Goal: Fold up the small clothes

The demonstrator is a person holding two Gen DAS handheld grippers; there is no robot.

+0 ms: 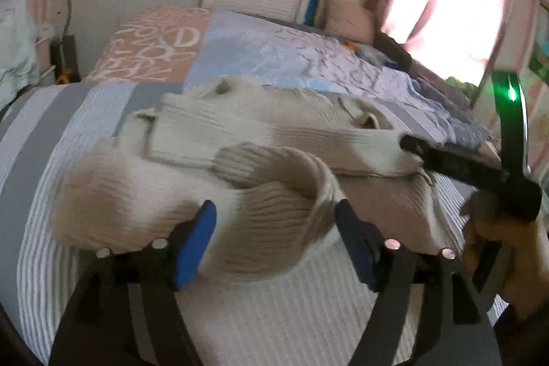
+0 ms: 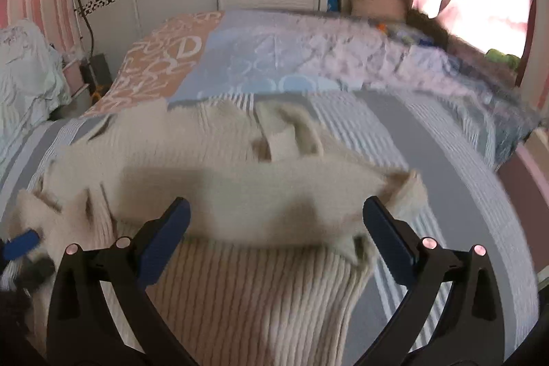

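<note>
Sweater (image 2: 219, 167) on bed (image 2: 446, 160), long axis crosswise ahead of both tongs. Left tongs (image 1: 274, 225) spread around a sleeve fold; right tongs (image 2: 274, 222) spread, empty, just short of the folded sleeve. Left nearer.

Left gripper (image 1: 274, 218): jaws spread wide, both blue pads visible, left pad (image 1: 195, 246) and right pad well apart. Knit fabric bunches in the gap between them, but the pads aren't clamped on it. Gripper points forward, angled slightly down.

Right gripper (image 2: 274, 228): jaws also wide apart, dark blue pads (image 2: 164, 242) on either side, nothing pinched between them. It points forward and down.

In the left wrist view, the right gripper's black finger shows to the right of the left gripper, above it, with the person's hand (image 1: 504, 249) wrapped on the handle below. In the right wrist view, a blue pad of the left gripper sits at the far left edge, blurred.
</note>
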